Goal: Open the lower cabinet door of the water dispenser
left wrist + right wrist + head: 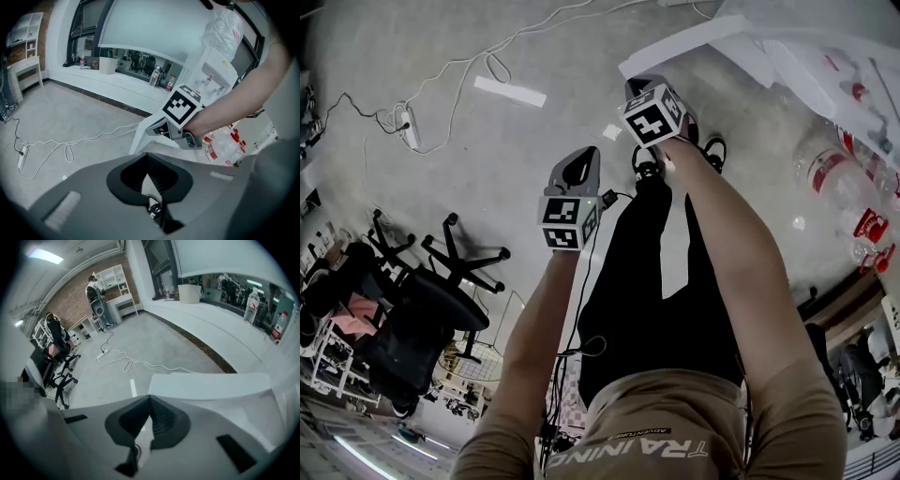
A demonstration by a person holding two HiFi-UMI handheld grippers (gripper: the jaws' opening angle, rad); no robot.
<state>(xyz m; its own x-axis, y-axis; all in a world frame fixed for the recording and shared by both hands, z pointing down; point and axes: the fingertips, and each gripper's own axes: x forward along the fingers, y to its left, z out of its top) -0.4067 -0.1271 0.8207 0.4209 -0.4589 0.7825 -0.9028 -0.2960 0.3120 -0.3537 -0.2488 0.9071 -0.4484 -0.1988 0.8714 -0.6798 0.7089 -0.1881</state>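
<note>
Water dispenser [216, 75] is only showing properly in the left gripper view, up right. The right gripper [157, 131] and the arm are covering its lower part, so I can't make out the cabinet door. The left gripper [578, 171] is hanging over bare floor [441, 187] in the head view. Both sets of fingers are pressed together, pinching nothing.

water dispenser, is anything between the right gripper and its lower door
Nothing visible does. The right gripper, jaws shut and empty, points at a white panel right ahead; the bottles lie off to the side.
</note>
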